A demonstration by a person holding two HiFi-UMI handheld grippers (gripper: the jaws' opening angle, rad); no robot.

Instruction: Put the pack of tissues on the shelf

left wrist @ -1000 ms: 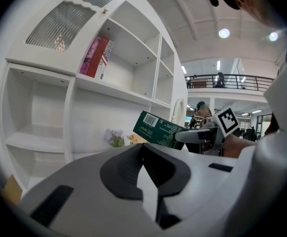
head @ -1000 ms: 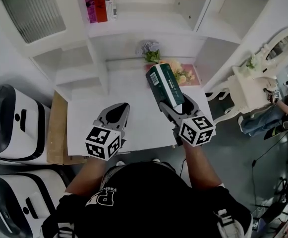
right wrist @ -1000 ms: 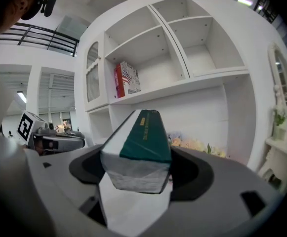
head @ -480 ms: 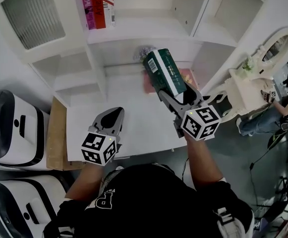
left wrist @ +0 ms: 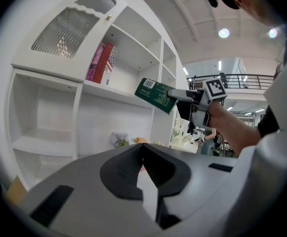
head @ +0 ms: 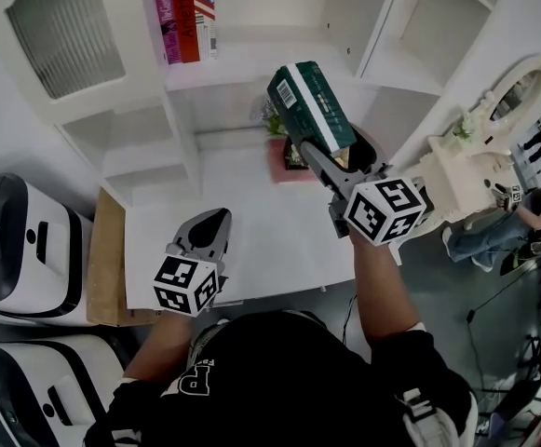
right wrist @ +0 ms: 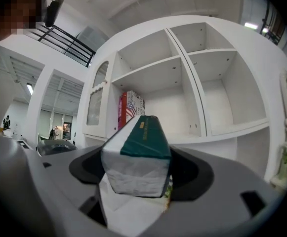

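The pack of tissues (head: 313, 108), green and white with a barcode, is held up in the air by my right gripper (head: 337, 161), which is shut on its near end. In the right gripper view the pack (right wrist: 139, 152) fills the space between the jaws and points at the white shelf unit (right wrist: 183, 83). The left gripper view catches the pack (left wrist: 155, 95) raised in front of the shelf with the books. My left gripper (head: 206, 233) hovers low over the white table (head: 279, 222), shut and empty.
Red and pink books (head: 184, 15) stand on the shelf board at upper left. A flower arrangement (head: 284, 142) sits at the back of the table, under the pack. White machines (head: 19, 240) stand at left, a brown board (head: 107, 250) beside the table.
My right gripper has lifted the pack up and away from me, from just above the table toward the shelf unit. The left gripper has barely shifted, drifting slightly back.
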